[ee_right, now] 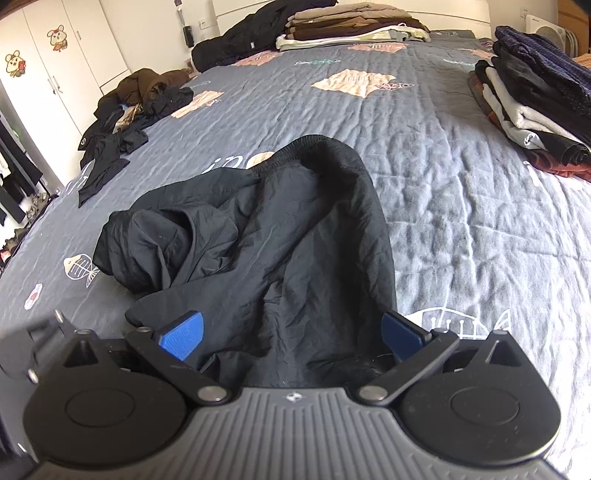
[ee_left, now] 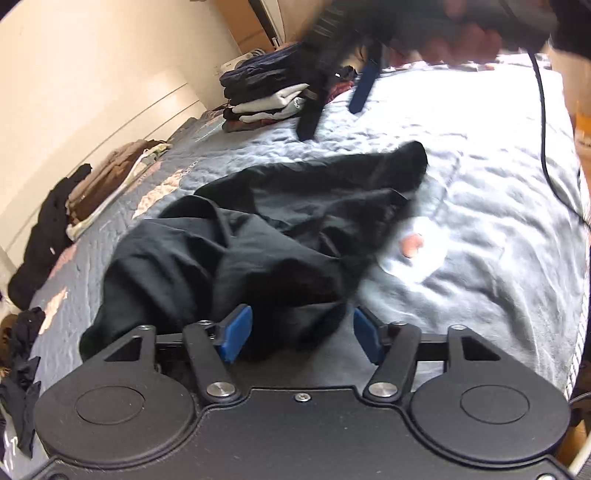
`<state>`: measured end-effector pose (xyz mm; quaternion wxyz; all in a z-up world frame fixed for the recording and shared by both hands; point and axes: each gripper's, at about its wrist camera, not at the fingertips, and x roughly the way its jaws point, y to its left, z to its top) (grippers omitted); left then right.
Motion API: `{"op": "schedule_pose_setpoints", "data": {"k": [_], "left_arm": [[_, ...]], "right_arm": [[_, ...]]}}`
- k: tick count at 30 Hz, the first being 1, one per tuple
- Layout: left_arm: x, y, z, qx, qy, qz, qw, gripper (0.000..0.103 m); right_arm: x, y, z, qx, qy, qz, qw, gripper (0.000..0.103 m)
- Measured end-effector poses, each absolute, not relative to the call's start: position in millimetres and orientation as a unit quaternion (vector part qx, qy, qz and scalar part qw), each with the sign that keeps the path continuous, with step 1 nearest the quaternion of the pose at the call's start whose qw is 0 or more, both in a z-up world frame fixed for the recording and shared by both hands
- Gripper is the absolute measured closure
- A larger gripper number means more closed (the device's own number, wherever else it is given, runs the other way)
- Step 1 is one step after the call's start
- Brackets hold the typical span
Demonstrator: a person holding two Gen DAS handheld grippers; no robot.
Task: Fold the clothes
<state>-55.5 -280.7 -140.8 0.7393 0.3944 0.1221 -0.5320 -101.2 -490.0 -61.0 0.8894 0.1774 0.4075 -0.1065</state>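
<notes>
A crumpled black garment (ee_left: 258, 251) with a ribbed elastic band (ee_right: 291, 147) lies on the grey quilted bedspread (ee_right: 461, 221). My left gripper (ee_left: 301, 332) stands open, its blue pads (ee_left: 236, 332) either side of the garment's near edge without pressing on it. My right gripper (ee_right: 291, 334) is open wide over the opposite end of the same garment (ee_right: 295, 258), with cloth lying between its blue pads (ee_right: 183, 334). In the left wrist view the right gripper (ee_left: 332, 110) shows blurred at the top, held by a hand (ee_left: 465, 40).
A stack of folded clothes (ee_right: 535, 110) sits at the bed's right side. Folded brown and beige items (ee_right: 351, 26) and a black jacket (ee_right: 236, 44) lie at the far end. Unfolded dark clothes (ee_right: 129, 110) are heaped at the left edge. A black cable (ee_left: 543, 129) hangs over the bed.
</notes>
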Motion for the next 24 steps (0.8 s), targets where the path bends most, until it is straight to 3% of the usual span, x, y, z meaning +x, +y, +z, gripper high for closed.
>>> {"op": "schedule_pose_setpoints", "data": {"k": [5,6,7,8,9,10,17,21,24], "left_arm": [[-82.4,-304.4,-166.9,0.442,0.044,-0.501,0.742,0.048],[-85.2,-309.8,-171.8,0.452,0.030,-0.492,0.743,0.058],[-88.1,-315.1,-176.8,0.461,0.017,-0.483,0.744,0.076],[-86.9,-319.8,-180.7,0.463,0.022,-0.478,0.746,0.082],[-85.0,-324.3,-184.2,0.465,0.031,-0.473,0.747,0.096],[-81.6,-326.2,-181.6,0.448,0.051,-0.478,0.754,0.099],[-47.4,-301.9,-99.2,0.160,0.184,-0.537,0.808,0.101],[-6.8,-286.1,-56.8,-0.003,0.267,-0.559,0.785,0.101],[2.9,-293.6,-54.9,-0.017,0.301,-0.565,0.768,0.101]], "right_arm": [[-105.1,-490.3,-58.2,0.176,0.404,-0.107,0.891,0.000],[-105.8,-490.8,-57.5,0.176,0.403,-0.107,0.892,0.000],[-106.5,-491.4,-56.7,0.176,0.402,-0.108,0.892,0.000],[-107.4,-492.4,-56.3,0.177,0.401,-0.108,0.892,0.000],[-108.3,-493.3,-55.8,0.178,0.400,-0.109,0.892,0.000],[-109.0,-493.7,-55.6,0.178,0.400,-0.109,0.893,0.000],[-119.2,-501.7,-51.0,0.185,0.390,-0.116,0.894,0.000],[-128.8,-510.2,-43.8,0.191,0.376,-0.126,0.898,0.000],[-135.2,-512.0,-36.5,0.182,0.365,-0.123,0.905,0.000]]}}
